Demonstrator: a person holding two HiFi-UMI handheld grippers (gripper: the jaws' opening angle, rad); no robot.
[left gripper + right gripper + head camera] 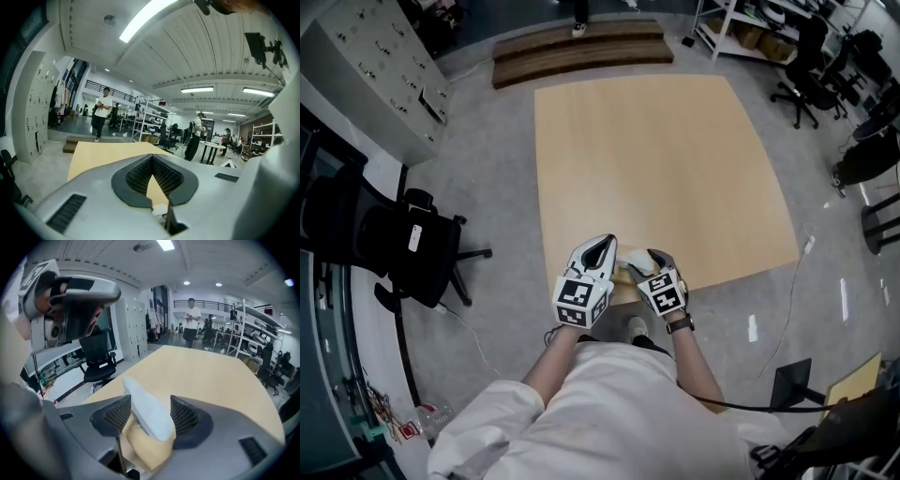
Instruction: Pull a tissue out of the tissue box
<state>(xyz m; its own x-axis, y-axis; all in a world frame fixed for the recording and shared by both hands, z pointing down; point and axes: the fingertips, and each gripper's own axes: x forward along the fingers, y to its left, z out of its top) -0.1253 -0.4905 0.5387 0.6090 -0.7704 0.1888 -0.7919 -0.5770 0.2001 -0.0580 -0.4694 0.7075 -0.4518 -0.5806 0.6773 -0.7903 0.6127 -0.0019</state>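
One light wooden table is bearing the tan tissue box at its near edge, directly before the person. The left gripper is sitting just beside the box, jaws closed tip to tip and gripping nothing. The right gripper is standing with jaws wide apart (neither pad pressing) on either side of the white tissue, which is rising out of the box.

Grey floor, wooden table, black office chair, ceiling lights
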